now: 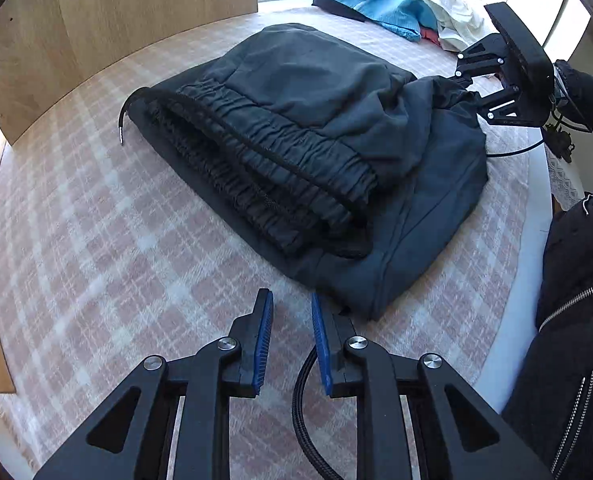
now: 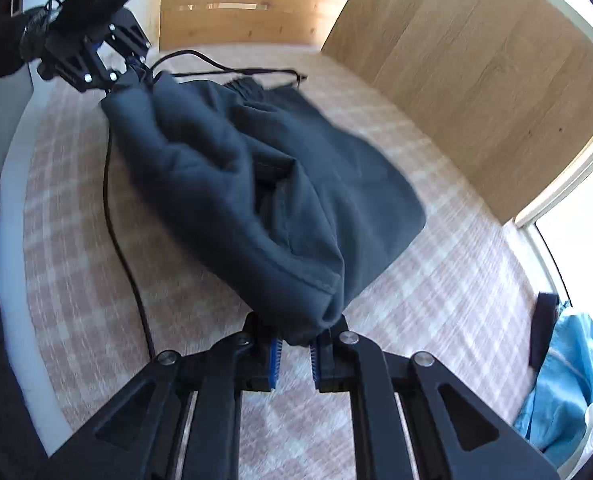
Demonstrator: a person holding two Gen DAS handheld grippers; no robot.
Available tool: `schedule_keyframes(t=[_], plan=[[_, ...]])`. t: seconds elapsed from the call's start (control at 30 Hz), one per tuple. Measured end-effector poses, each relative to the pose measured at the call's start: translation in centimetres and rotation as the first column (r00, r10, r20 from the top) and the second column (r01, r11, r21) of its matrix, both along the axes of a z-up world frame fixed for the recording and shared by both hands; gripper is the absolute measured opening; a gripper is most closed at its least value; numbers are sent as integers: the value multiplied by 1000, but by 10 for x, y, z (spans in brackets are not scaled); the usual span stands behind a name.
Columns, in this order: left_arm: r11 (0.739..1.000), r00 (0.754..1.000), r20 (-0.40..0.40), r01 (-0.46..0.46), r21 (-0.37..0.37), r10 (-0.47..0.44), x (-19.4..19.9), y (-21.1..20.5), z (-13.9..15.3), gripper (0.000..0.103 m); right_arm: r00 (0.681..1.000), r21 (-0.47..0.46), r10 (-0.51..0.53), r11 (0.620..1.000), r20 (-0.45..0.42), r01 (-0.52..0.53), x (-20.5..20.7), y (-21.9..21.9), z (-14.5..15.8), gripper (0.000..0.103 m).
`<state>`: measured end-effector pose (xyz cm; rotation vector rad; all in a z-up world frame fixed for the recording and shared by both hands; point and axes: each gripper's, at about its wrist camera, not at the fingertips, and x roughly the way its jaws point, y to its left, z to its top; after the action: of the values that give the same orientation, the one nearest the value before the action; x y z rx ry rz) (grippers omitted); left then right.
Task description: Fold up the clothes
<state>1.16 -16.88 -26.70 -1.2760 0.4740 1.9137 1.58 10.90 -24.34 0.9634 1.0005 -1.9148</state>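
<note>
Right hand-held gripper (image 2: 296, 344) clamps the dark trousers' (image 1: 316, 140) corner; left hand-held gripper (image 1: 292, 320), released, sits just beside them.

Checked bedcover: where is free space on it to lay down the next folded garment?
The checked bedcover is bare between the dark sweatpants and the wooden panel, and in front of the left gripper. The far corner is crowded by the pile of clothes.

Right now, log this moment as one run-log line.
step: folding dark trousers | left gripper: open, empty, near hem | right gripper: shut on trousers | surface: checked cover
</note>
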Motion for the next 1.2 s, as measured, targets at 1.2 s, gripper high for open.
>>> schedule_keyframes(t=[1.2], plan=[[903, 899, 266, -397, 165, 347, -17, -23, 61, 48, 855, -256, -298, 867, 424, 428, -55, 21, 87, 45]])
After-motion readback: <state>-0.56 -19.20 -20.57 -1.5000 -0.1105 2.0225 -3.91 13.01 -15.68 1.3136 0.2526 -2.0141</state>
